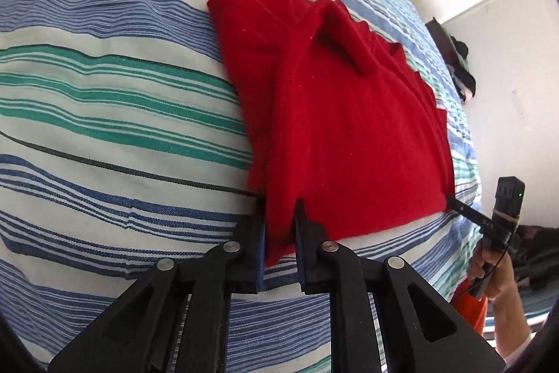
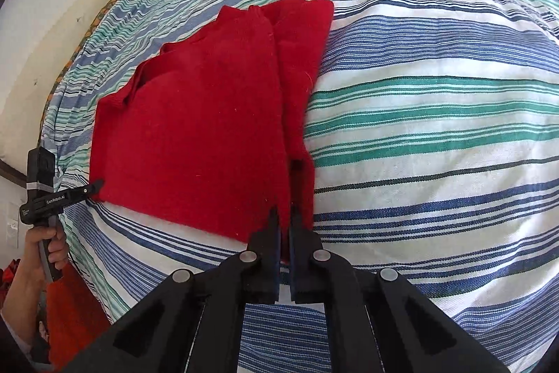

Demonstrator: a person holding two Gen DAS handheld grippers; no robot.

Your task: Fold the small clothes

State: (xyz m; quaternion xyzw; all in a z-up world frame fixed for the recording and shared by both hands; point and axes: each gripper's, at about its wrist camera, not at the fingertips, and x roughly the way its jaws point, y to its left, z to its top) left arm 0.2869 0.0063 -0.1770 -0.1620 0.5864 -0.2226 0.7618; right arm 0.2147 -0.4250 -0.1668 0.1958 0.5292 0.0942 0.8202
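Covering everything — bed: a striped bedspread (image 1: 115, 100) in blue, green and white fills both views and carries the garment; its near edge runs just under the two tools.
Garment: a red garment (image 1: 332, 128) lies partly folded on the bedspread, close to the near edge, with side panels already turned inward and a raised ridge of cloth near its far end.
Left gripper: the left gripper (image 1: 279, 233) has its jaws drawn in on the near left corner of the red cloth, a tongue of fabric pinched between them.
Right gripper: the right gripper (image 2: 284, 229) has its jaws pressed almost together on the near right corner, a thin fold of red cloth caught between them.
Hands: a hand (image 2: 49, 243) holds the left tool at the left side of the right wrist view; the other hand (image 1: 496, 271) shows at the right side of the left wrist view.
Step in hand: by my judgement, both near corners are gripped ready for the lengthwise fold.
Next move: it likely calls for lifting both corners together, carrying them evenly toward the far end, and keeping the turned-in panels from slipping out.
Hard to make out: the kind of garment is unclear; the far hem and what lies under the ridge are hidden; the bed's far corners are cut off; dark things by the wall are too small to name.
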